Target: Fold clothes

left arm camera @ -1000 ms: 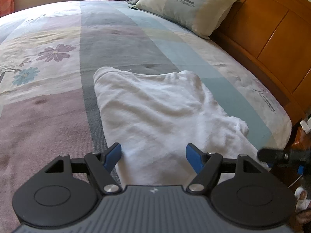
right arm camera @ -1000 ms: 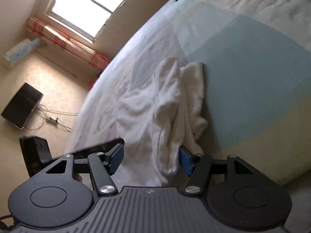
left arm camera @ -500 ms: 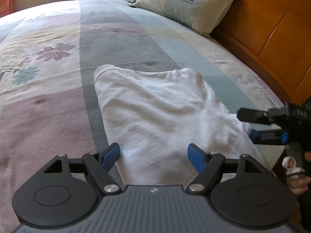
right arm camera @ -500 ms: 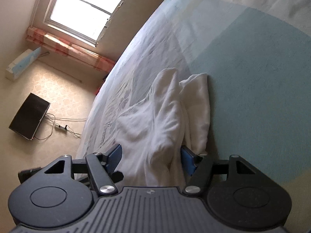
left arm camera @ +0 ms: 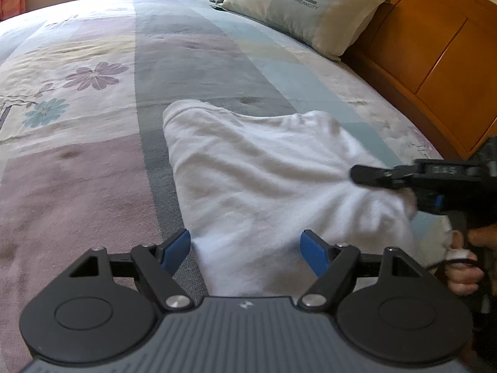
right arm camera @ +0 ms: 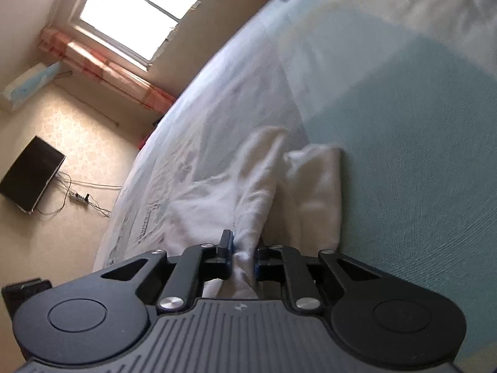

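One white garment (left arm camera: 267, 180) lies at the centre of one bed (left arm camera: 93, 161). One pillow (left arm camera: 307, 9) sits at one o'clock, against one wooden headboard (left arm camera: 435, 49). Two grippers show: the left gripper (left arm camera: 245, 248) at six o'clock, the right gripper (right arm camera: 243, 250) at three. One window (right arm camera: 139, 9) shows in the right wrist view at eleven, one dark screen (right arm camera: 31, 174) at nine.

We read "DREAMCITY" printed under a flower motif on the pillow (left arm camera: 306, 9) at far right. Markings on the right gripper (left arm camera: 388, 177) body are too blurred to read.
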Motion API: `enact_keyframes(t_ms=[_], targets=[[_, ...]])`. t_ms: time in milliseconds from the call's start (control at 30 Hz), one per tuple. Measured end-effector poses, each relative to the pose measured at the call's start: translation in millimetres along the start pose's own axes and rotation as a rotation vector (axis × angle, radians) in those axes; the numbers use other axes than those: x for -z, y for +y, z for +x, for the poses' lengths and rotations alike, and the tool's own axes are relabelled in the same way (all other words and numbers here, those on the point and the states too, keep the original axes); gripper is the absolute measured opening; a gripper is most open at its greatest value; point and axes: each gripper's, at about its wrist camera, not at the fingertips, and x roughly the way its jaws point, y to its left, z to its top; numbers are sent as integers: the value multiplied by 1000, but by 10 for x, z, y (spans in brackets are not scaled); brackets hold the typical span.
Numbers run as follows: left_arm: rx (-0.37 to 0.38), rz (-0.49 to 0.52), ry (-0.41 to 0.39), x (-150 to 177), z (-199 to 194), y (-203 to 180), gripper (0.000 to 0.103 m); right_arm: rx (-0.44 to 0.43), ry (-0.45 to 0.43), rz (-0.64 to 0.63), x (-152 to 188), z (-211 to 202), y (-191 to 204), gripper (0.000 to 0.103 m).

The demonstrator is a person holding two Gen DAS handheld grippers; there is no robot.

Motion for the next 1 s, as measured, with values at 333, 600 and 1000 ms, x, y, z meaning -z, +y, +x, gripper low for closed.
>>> enact_keyframes(t_ms=[333, 600, 1000], targets=[[36, 32, -38, -148, -29, -36, 78, 46, -5, 97, 112, -115, -247, 23], [107, 63, -100, -430, 22, -80, 78, 95, -37, 4, -111, 17, -106, 13], [28, 131, -89, -747, 605, -41, 77, 281, -96, -172, -133, -158, 70, 20]])
